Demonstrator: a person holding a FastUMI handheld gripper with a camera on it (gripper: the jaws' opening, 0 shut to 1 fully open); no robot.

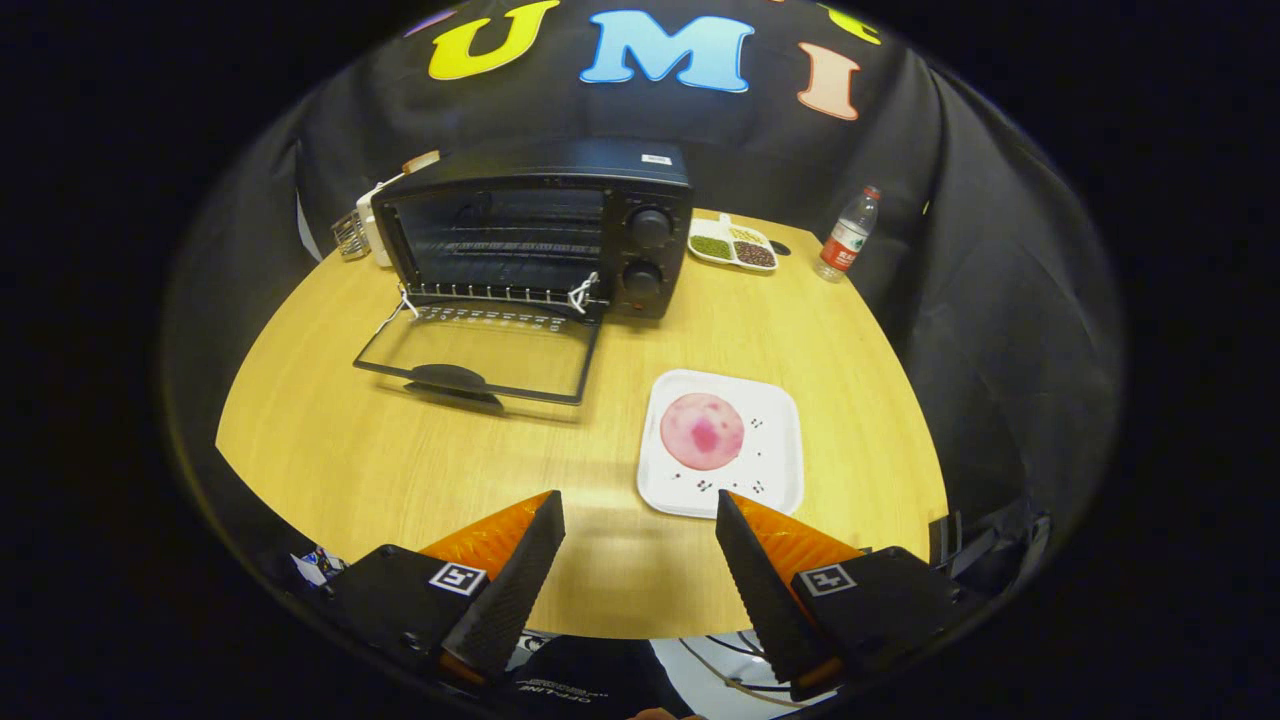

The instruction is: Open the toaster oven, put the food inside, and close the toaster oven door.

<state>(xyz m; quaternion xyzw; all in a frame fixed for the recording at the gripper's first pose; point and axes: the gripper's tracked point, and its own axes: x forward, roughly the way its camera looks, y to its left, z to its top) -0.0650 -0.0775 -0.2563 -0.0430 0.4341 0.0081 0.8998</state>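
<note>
Food (702, 431) sat on a white plate (775, 480) beyond the open, empty gripper (640, 512), and a sloppy grab might push it off before the open oven (535, 235).

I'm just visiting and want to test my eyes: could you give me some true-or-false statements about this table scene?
1. The black toaster oven has its glass door folded down open. True.
2. The round pink food lies inside the oven. False: it lies on the white square plate.
3. The hand-held gripper is shut on the food. False: its fingers are apart, holding nothing.
4. A clear plastic bottle stands on the wooden table. True.
</note>
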